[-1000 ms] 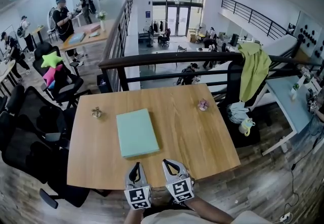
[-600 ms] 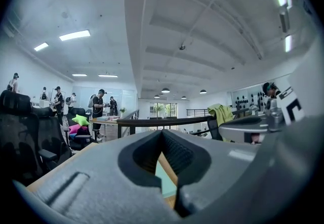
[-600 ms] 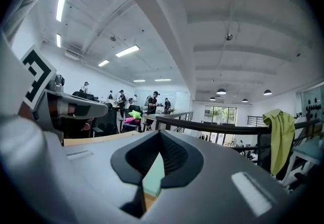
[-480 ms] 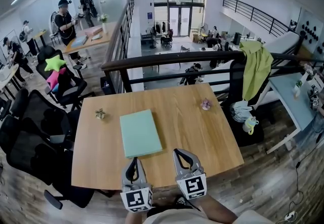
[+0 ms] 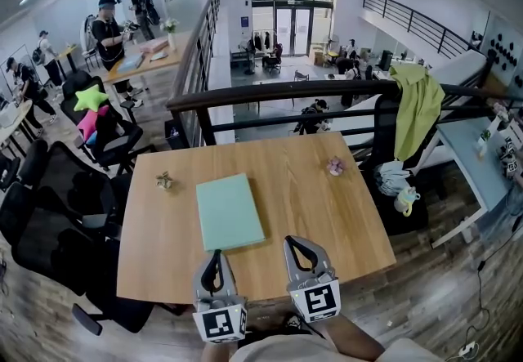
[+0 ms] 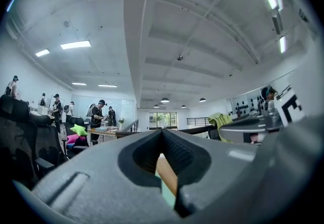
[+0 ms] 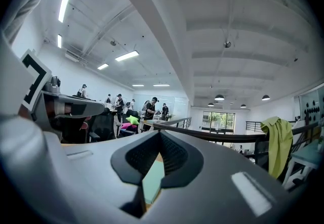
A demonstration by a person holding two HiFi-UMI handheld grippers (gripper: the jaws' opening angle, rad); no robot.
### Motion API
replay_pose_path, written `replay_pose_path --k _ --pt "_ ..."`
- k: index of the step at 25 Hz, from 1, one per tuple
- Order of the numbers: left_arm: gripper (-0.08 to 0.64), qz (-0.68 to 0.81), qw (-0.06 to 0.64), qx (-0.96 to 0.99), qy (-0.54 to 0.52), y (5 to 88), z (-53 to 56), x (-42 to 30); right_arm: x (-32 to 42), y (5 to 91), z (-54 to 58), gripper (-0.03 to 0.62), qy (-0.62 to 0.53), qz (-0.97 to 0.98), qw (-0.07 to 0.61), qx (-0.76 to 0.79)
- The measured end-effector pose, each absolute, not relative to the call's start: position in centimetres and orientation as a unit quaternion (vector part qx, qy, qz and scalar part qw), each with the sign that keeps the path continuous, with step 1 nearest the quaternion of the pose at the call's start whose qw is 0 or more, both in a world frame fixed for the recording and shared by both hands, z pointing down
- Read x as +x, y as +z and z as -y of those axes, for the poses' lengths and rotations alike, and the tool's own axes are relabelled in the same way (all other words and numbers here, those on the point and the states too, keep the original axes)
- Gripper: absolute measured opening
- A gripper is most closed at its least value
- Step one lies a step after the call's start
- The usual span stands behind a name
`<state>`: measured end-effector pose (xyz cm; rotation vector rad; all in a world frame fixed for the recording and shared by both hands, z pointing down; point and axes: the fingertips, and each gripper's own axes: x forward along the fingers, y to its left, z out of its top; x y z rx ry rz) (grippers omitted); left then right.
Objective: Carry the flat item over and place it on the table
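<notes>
A mint-green flat item [image 5: 229,211] lies on the wooden table [image 5: 327,221], left of its middle. My left gripper [image 5: 215,255] hovers at the table's near edge, just short of the item's near end, jaws shut and empty. My right gripper [image 5: 297,243] is beside it, to the right of the item, also shut with nothing held. In the left gripper view the left gripper [image 6: 162,133] shows closed jaws, with a sliver of the green item [image 6: 167,193] through the gap below. The right gripper [image 7: 159,135] looks the same, and the item [image 7: 152,179] shows beneath its tips.
Two small ornaments sit on the table, one [image 5: 166,181] at the left and one [image 5: 335,166] at the far right. A black railing [image 5: 327,94] with a green garment [image 5: 417,107] runs behind the table. Black office chairs [image 5: 49,213] crowd the left side.
Both grippers have risen and now reach further over the table's near edge, side by side. The green item has not moved on the table.
</notes>
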<state>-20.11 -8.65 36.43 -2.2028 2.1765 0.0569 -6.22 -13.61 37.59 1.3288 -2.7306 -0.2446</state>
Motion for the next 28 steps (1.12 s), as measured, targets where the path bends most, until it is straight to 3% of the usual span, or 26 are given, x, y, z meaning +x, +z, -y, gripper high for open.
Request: replay_pose_path --k 28 --pt "0.002 -0.686 0.014 -0.727 0.021 36.3 8.2 -18.8 -6.1 36.2 12.6 0.011 -0.093 0.897 0.04 0.43"
